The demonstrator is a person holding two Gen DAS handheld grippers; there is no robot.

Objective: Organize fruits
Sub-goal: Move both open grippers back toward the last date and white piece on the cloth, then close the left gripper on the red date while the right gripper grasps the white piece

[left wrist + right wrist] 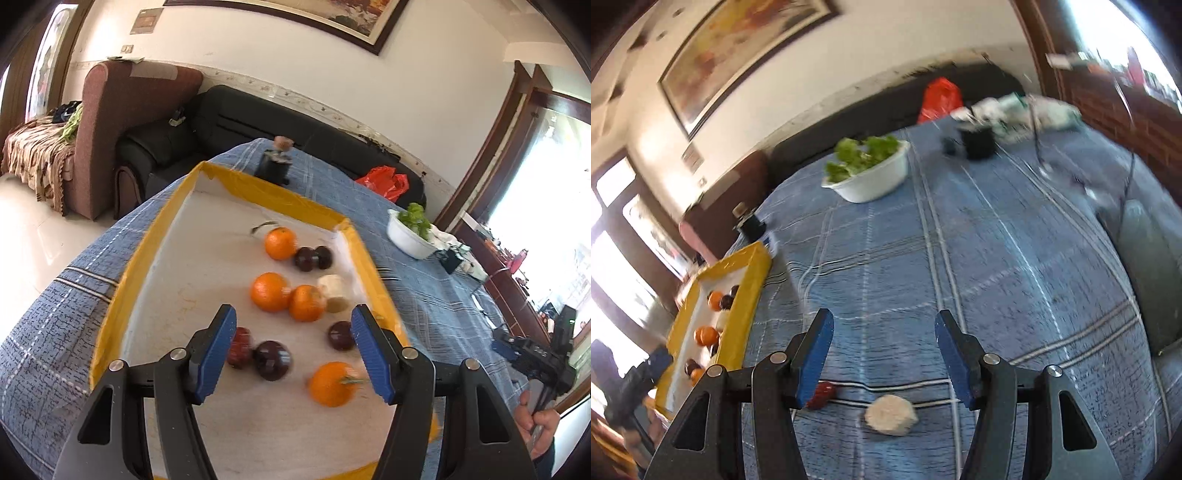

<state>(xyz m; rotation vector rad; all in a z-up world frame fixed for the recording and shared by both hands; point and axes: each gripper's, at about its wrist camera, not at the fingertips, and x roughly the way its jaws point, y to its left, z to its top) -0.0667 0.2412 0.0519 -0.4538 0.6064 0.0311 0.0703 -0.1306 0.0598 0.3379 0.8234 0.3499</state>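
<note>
A yellow-rimmed tray (pixel 162 218) with a white floor holds several oranges (pixel 270 291), several dark plums (pixel 274 360) and a pale fruit (pixel 334 291). My left gripper (pixel 293 321) is open and empty above the tray's near part, with an orange (pixel 330 384) and plums between its fingers. My right gripper (pixel 884 326) is open and empty above the blue checked cloth. A pale round fruit (pixel 891 414) and a dark red fruit (pixel 822 395) lie on the cloth just below it. The tray (pixel 746 295) shows at the left.
A white bowl of green leaves (pixel 871 175) stands on the cloth beyond the right gripper, also in the left wrist view (pixel 408 236). A small black device (pixel 274 166) stands behind the tray. Black items and cables (pixel 977 142) lie at the table's far end. Sofas stand behind.
</note>
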